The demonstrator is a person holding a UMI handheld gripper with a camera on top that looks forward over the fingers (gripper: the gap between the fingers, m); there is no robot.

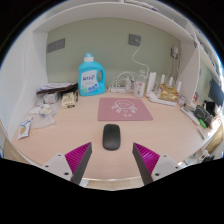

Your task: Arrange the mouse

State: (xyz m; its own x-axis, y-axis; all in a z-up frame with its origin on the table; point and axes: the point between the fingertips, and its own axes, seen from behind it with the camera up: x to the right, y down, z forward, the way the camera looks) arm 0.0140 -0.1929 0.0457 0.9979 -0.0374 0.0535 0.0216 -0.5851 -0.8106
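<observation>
A black computer mouse [111, 136] lies on the light wooden desk [60, 140], just ahead of my fingers and roughly centred between them. A pink mouse mat [126, 109] lies beyond it, a little further back on the desk. My gripper [112, 158] is open and empty, with its two magenta pads [78, 156] spread wide on either side, both short of the mouse and not touching it.
A blue detergent bottle [92, 76] stands at the back against the wall. Cluttered items lie at the left [50, 100], and white bottles and cables at the back right [158, 88]. More objects sit along the right edge [205, 115].
</observation>
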